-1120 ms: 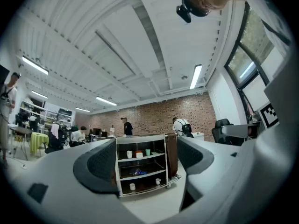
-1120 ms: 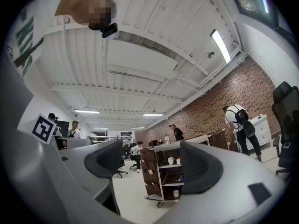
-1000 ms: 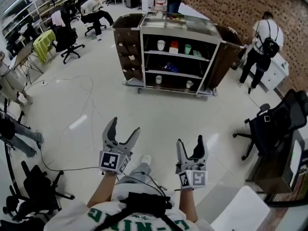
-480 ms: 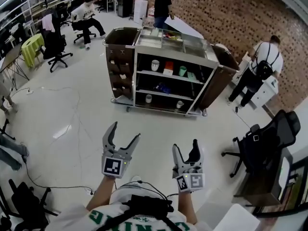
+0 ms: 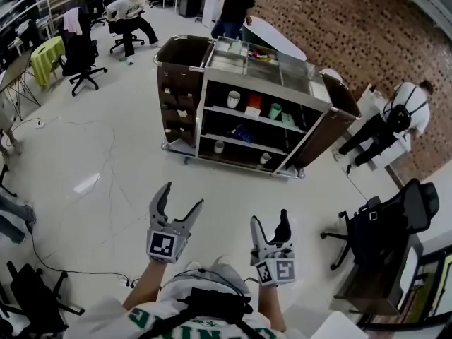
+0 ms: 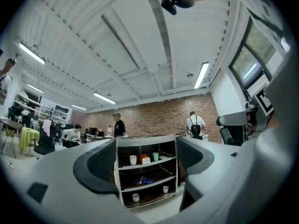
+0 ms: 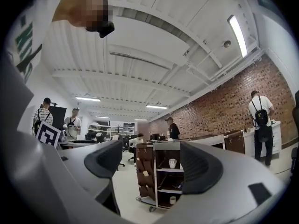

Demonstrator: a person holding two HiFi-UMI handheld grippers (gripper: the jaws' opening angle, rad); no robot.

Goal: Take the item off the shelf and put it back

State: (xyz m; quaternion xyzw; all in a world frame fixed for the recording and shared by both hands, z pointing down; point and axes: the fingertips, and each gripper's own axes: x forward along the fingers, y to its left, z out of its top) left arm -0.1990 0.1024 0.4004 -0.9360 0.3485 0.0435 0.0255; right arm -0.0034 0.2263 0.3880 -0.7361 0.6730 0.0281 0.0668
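A wheeled shelf cart (image 5: 212, 94) stands across the floor ahead of me. Its upper shelf holds a white cup (image 5: 234, 99), a red box (image 5: 255, 103) and a green cup (image 5: 275, 110). A blue item (image 5: 242, 133) lies on the middle shelf, and two small white cups (image 5: 219, 147) sit on the bottom one. My left gripper (image 5: 182, 196) and right gripper (image 5: 269, 219) are held low, well short of the cart, both open and empty. The left gripper view frames the cart (image 6: 122, 146) between its jaws, and the right gripper view shows the cart's left part (image 7: 160, 146).
A black office chair (image 5: 381, 221) stands at the right. A person with a backpack (image 5: 392, 122) bends at a white cabinet by the brick wall. Another person (image 5: 233, 2) stands behind the cart. A cable (image 5: 42, 256) trails on the floor at the left, near more chairs.
The cart has grown larger and nearer in the head view as I moved toward it. Both grippers have stayed open and empty.
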